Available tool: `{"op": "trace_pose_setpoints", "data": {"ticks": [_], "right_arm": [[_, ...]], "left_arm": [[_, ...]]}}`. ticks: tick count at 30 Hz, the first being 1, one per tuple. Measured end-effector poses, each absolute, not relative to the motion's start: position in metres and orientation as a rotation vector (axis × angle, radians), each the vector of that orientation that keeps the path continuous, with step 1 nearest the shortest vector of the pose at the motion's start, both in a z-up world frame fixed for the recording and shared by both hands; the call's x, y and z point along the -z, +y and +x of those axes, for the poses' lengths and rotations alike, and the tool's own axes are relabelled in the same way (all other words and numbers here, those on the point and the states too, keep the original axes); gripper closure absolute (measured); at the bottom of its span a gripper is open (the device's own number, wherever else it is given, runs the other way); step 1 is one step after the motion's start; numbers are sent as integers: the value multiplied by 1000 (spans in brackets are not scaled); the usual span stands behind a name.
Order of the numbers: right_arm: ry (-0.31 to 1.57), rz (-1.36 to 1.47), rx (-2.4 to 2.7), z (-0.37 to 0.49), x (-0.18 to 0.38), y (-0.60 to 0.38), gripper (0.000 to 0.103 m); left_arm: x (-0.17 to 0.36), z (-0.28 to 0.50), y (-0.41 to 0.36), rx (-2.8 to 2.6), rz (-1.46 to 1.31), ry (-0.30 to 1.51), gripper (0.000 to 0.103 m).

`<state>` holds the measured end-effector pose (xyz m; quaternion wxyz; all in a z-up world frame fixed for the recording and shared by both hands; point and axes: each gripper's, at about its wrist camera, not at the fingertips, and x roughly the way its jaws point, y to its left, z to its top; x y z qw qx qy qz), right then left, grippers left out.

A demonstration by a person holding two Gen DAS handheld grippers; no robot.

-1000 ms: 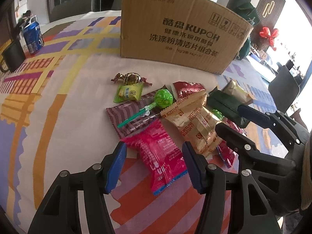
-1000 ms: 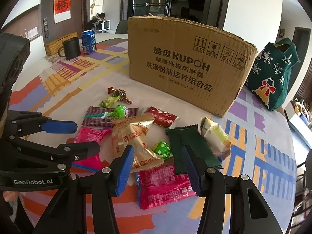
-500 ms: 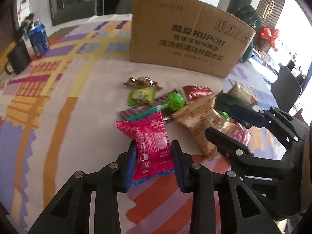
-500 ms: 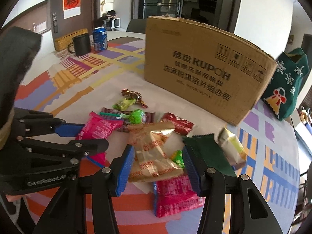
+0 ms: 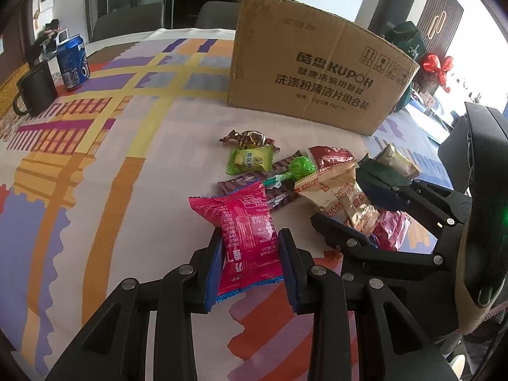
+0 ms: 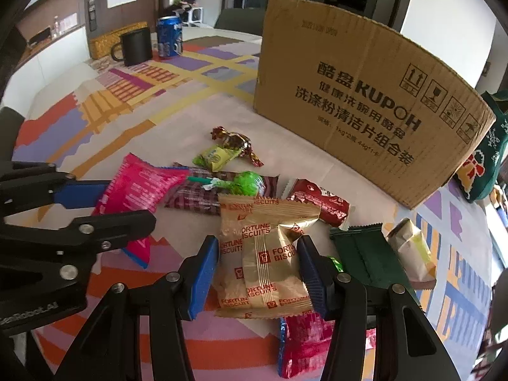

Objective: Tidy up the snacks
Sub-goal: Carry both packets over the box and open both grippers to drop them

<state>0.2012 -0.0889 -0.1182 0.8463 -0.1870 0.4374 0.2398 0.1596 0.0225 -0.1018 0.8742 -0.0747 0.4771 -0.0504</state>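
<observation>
My left gripper (image 5: 250, 266) is shut on a pink snack packet (image 5: 246, 231), held a little above the tablecloth; the packet also shows in the right wrist view (image 6: 139, 187). My right gripper (image 6: 258, 273) is open, its blue pads on either side of a gold Fortune Biscuits packet (image 6: 263, 254) that lies on the snack pile. Around it lie a green lollipop (image 6: 247, 182), a brown bar (image 6: 206, 195), a red packet (image 6: 320, 201), a dark green packet (image 6: 365, 254) and a light green sweet (image 6: 216, 157). A cardboard box (image 6: 358, 101) stands behind the pile.
A black mug (image 6: 136, 47) and a blue Pepsi can (image 6: 170, 36) stand at the far left of the patterned tablecloth (image 5: 95, 171). A green Christmas bag (image 6: 485, 158) sits right of the box. Another red-pink packet (image 6: 301, 343) lies under my right gripper.
My left gripper closed on the pink packet and lifted it off the pile. My right gripper moved forward so its open pads flank the gold biscuit packet.
</observation>
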Motion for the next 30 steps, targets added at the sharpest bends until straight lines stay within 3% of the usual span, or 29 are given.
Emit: {"op": "trace_pose_setpoints", "data": {"ticks": [3, 30], "right_arm": [[923, -381, -492, 201, 117, -89, 59], [705, -91, -340, 188, 14, -145, 59]], "left_arm": [[100, 159, 24, 106, -157, 988, 70], [-9, 168, 0, 179, -14, 680, 70]]}}
